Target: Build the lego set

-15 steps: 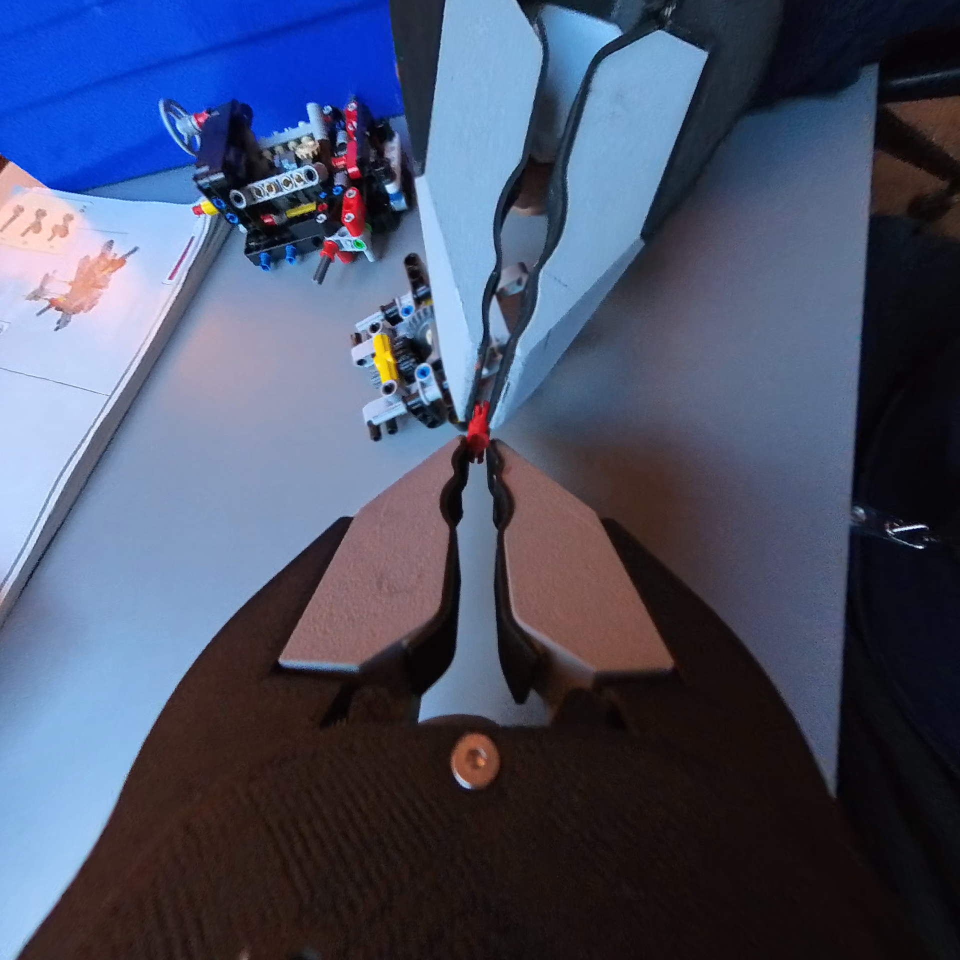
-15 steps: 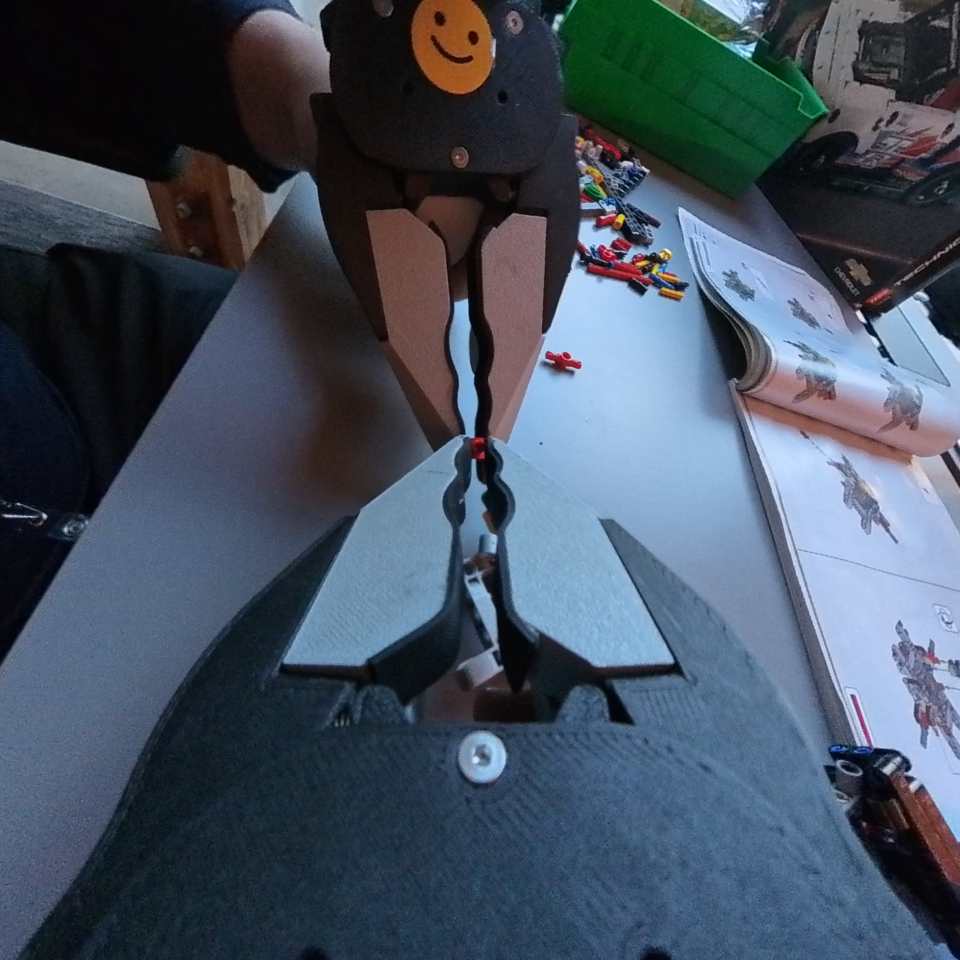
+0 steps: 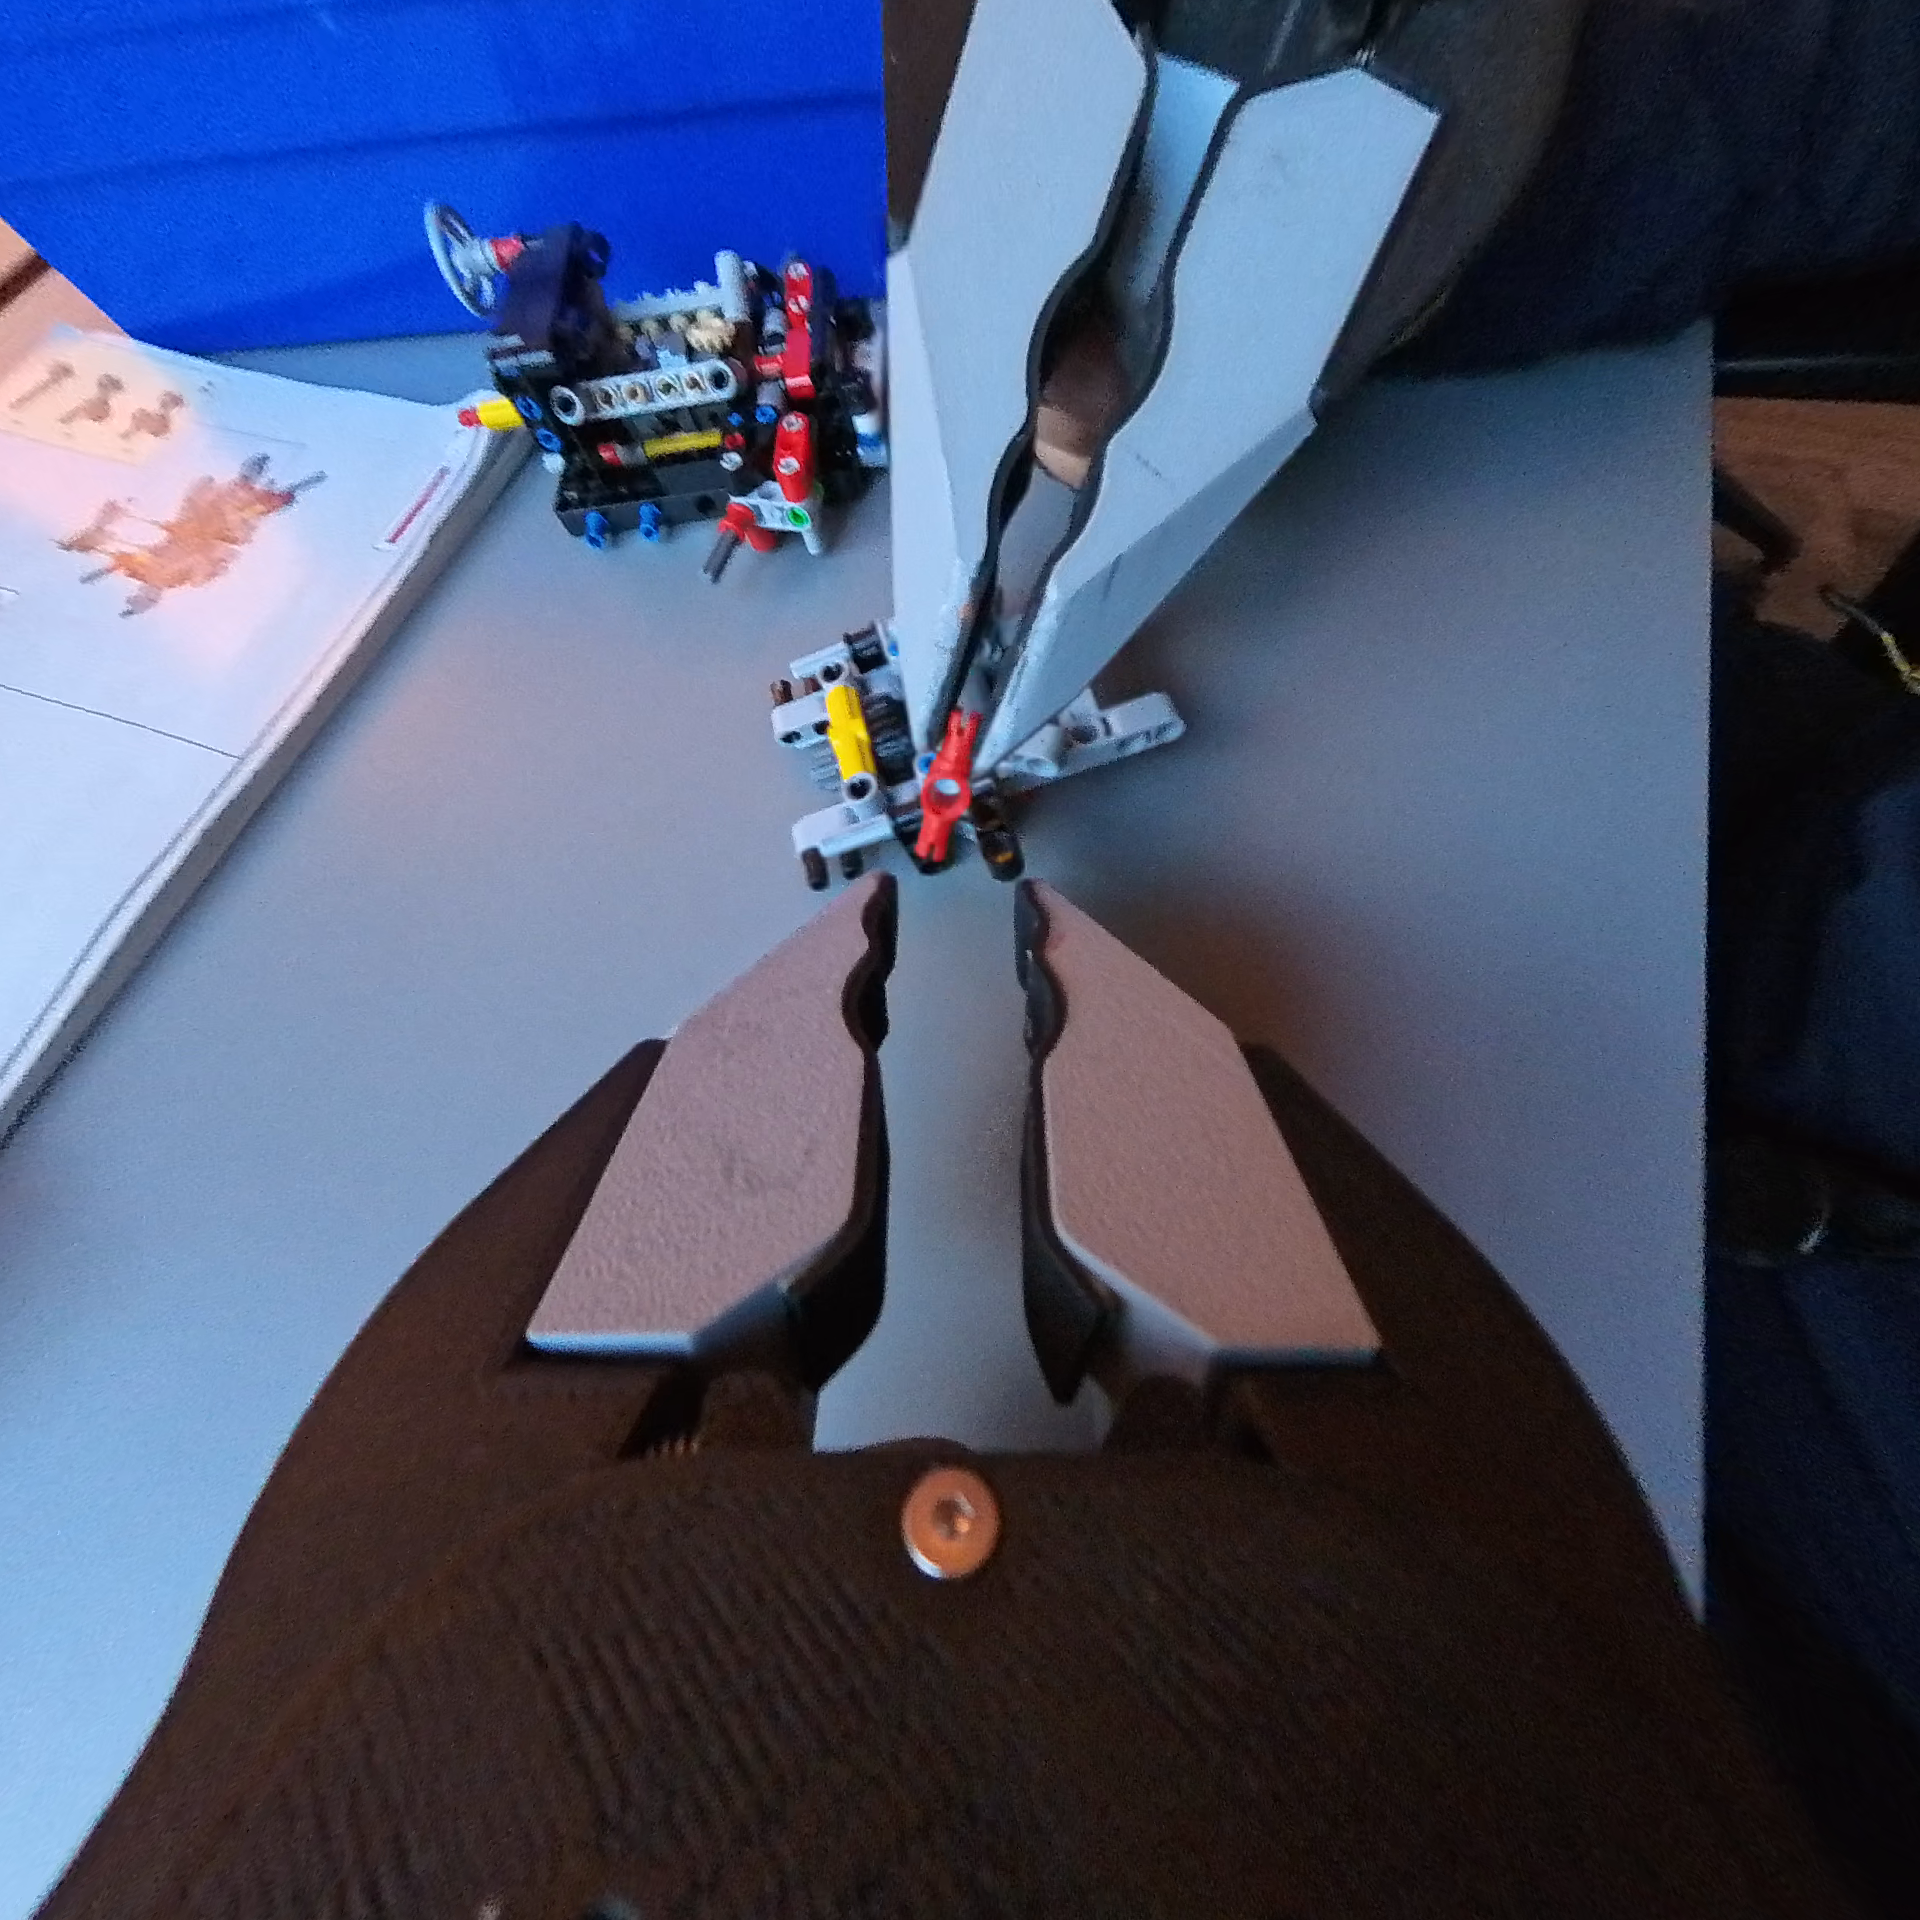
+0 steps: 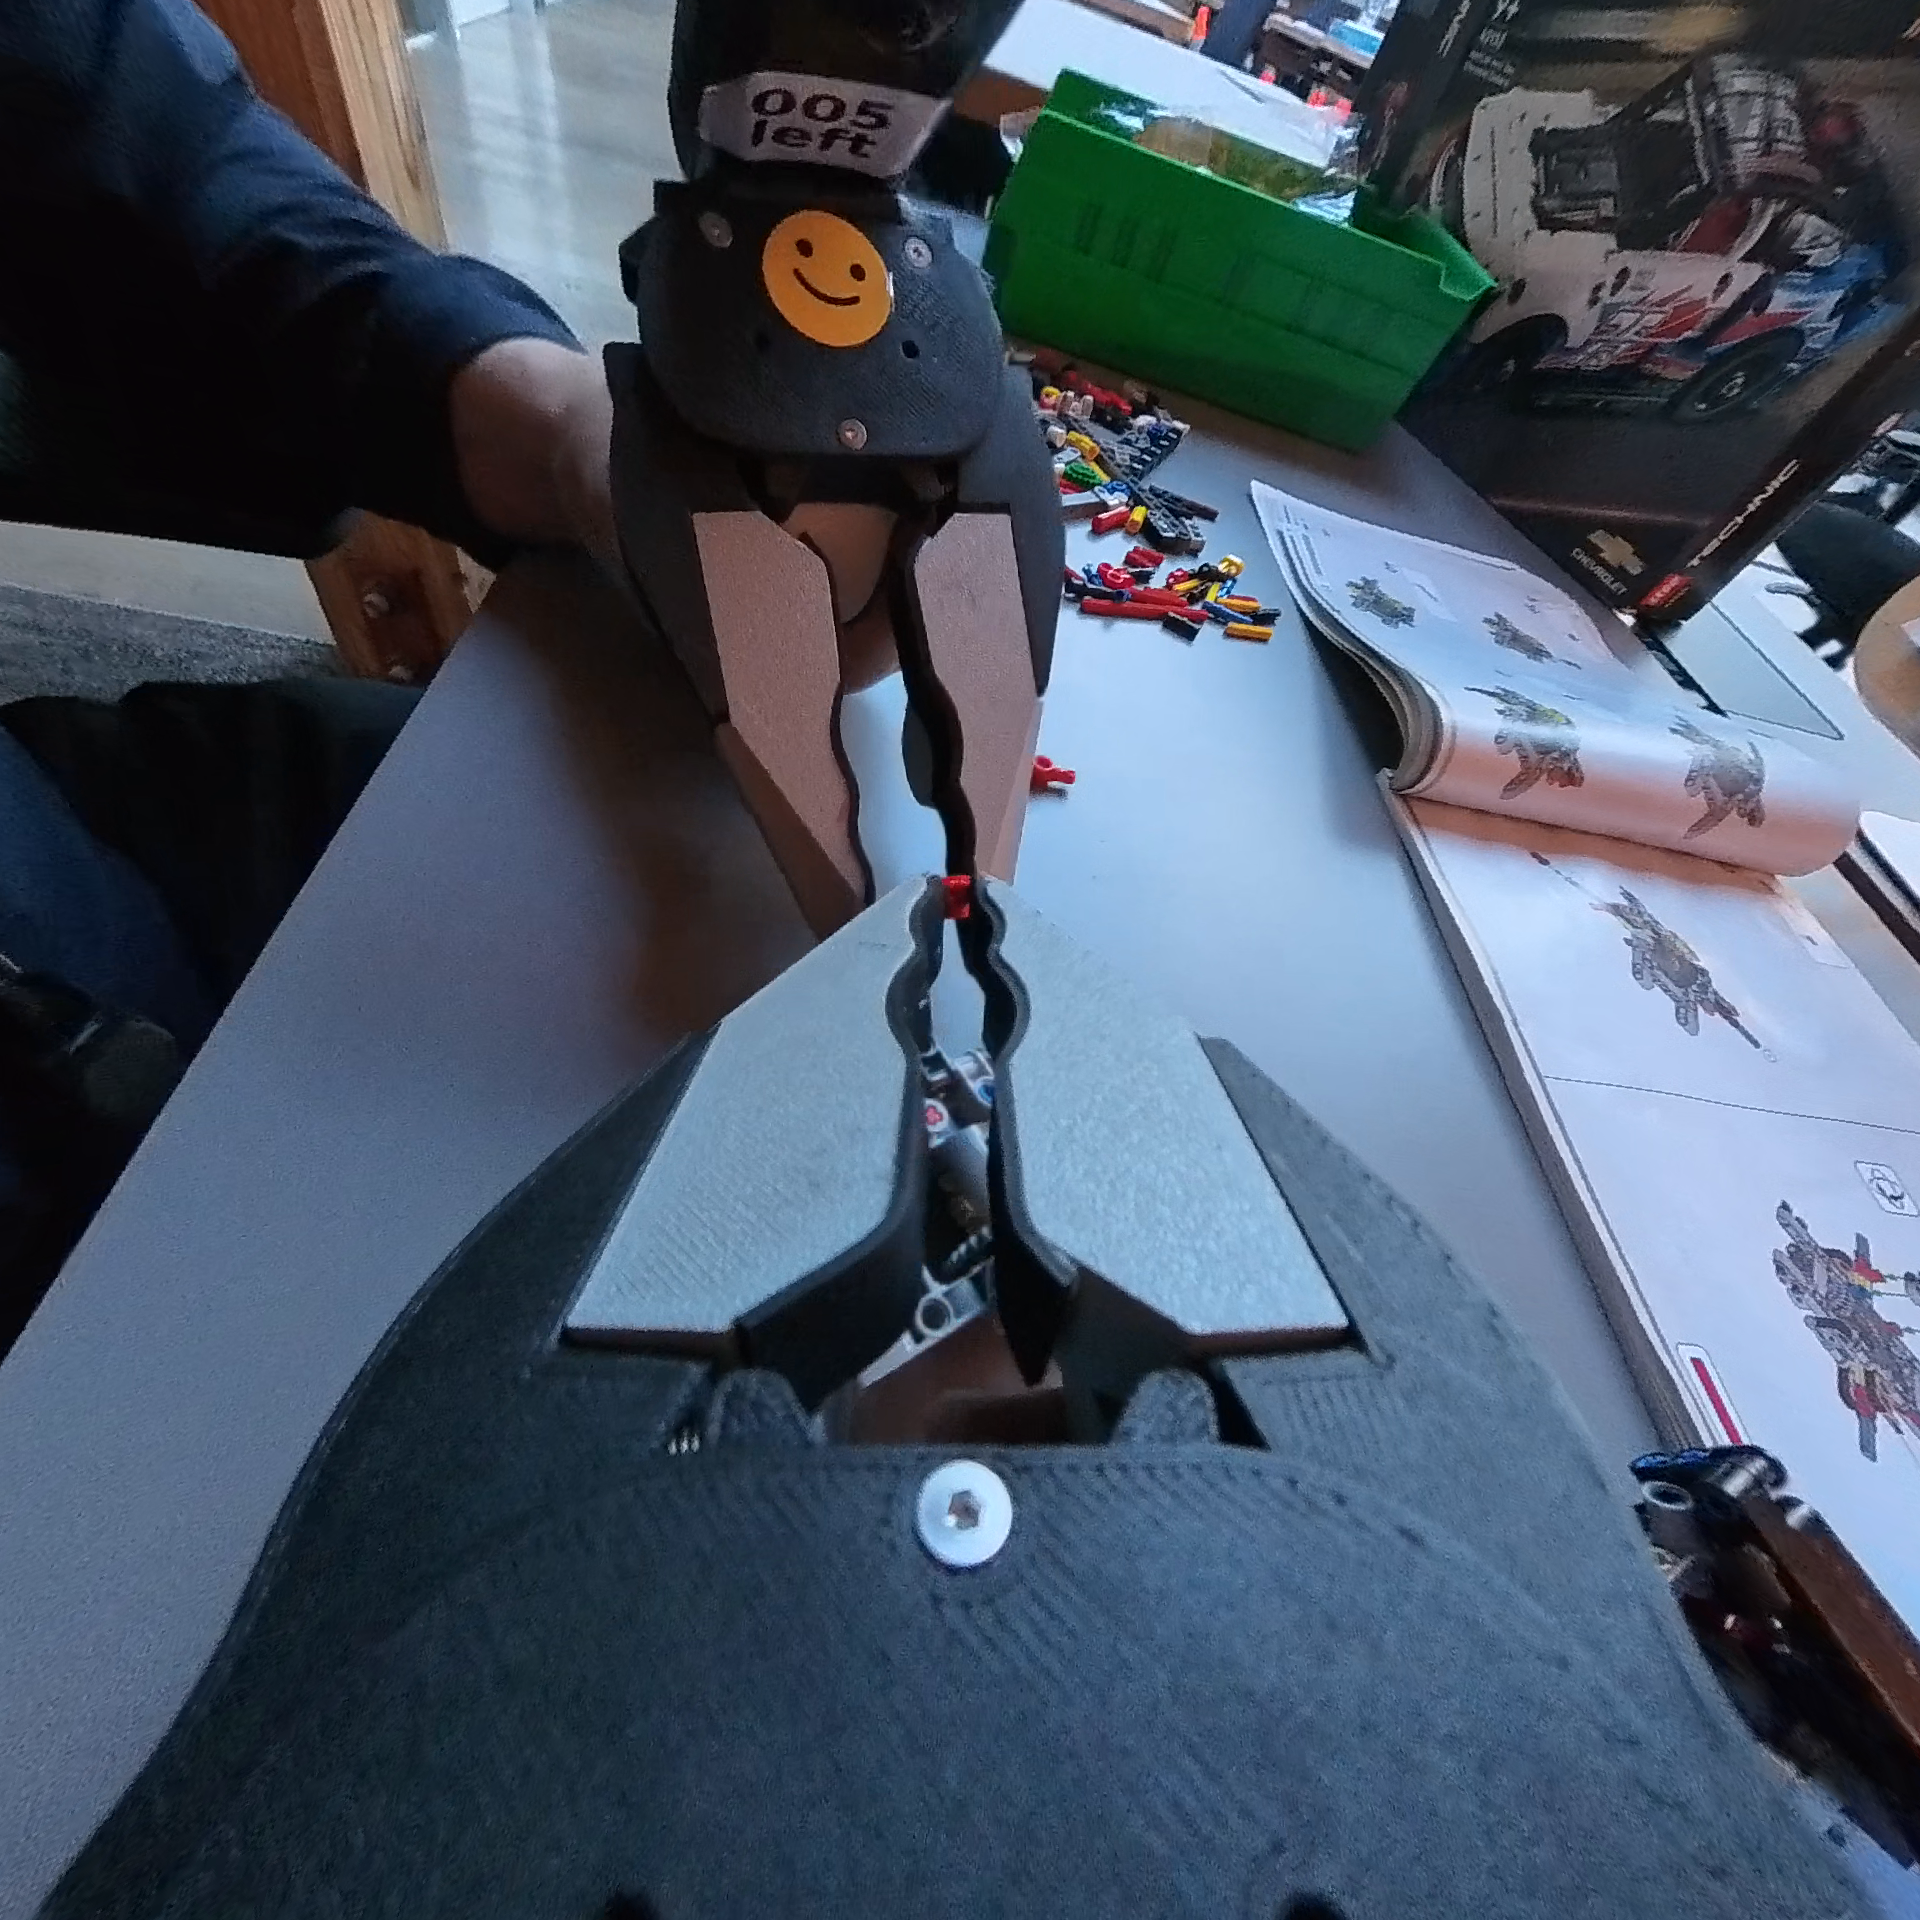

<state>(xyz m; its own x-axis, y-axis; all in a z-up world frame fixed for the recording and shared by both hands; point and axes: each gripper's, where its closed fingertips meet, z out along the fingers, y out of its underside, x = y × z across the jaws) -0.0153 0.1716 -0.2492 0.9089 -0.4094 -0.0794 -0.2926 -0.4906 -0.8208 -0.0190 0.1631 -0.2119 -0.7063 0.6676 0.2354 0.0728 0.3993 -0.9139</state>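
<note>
Looking along the left gripper [image 3: 954,894], its brown, grainy fingers stand parted with bare grey table [image 3: 416,935] between them, gripping nothing; just beyond, the right gripper [image 3: 951,764] comes down with pale grey fingers pinched on a red connector pin [image 3: 943,792], shown here at full length with a round hole in its middle; under it sits a small grey, black and yellow brick assembly [image 3: 852,748]; farther back stand a larger black brick build [image 3: 675,416], an open instruction booklet [image 3: 208,582] and a blue wall [image 3: 416,156].

From the right gripper [image 4: 956,896], the jaws are closed on the pin [image 4: 955,896], only a red nub at the wavy black pads; this side alone shows the left gripper's [image 4: 914,831] smiley sticker [image 4: 827,278], a sleeved hand [image 4: 520,447], scattered loose bricks [image 4: 1143,540], a green bin [image 4: 1226,301] and a printed box [image 4: 1662,260].
</note>
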